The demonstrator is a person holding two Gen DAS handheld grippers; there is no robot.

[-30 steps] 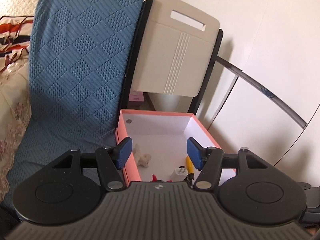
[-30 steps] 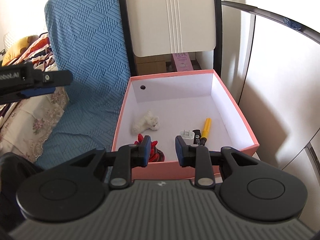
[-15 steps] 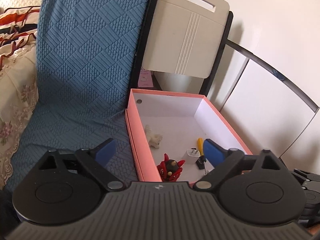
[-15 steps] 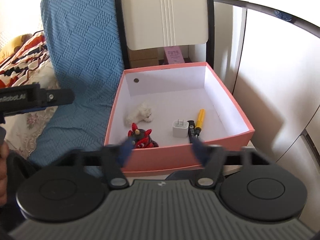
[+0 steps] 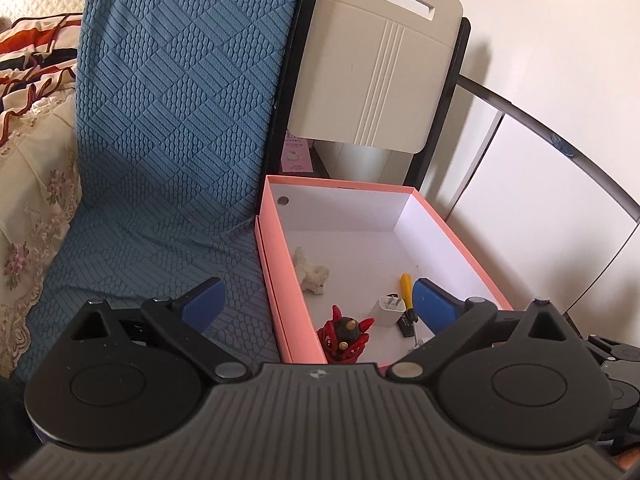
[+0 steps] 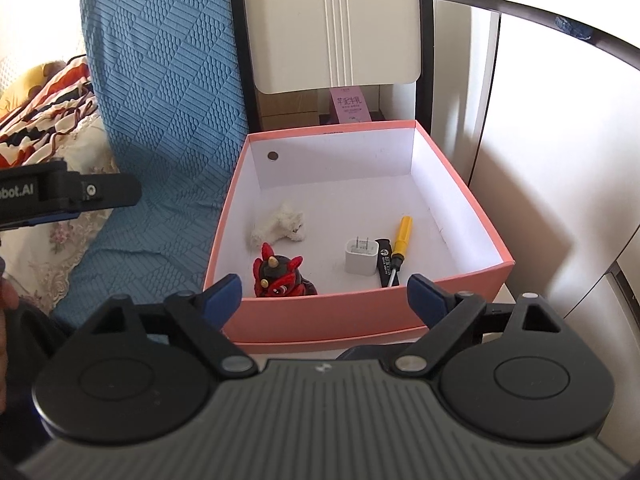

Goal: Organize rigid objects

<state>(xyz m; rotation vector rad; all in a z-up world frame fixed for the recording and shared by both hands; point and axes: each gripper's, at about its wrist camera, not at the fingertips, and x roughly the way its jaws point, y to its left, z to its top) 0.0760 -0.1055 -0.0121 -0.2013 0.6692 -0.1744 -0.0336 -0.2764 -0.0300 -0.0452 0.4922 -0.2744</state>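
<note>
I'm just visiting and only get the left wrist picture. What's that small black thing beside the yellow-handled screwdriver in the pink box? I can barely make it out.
Observer: In the right wrist view it is a flat black stick with white lettering too small to read. It lies between the white charger and the screwdriver.
Operator: What stands behind the pink box?
Observer: Brown cardboard boxes sit left of the pink carton.
Operator: Where is the other claw?
Observer: The right claw hangs in front of the box's near wall, jaws wide apart, nothing between them.
</note>
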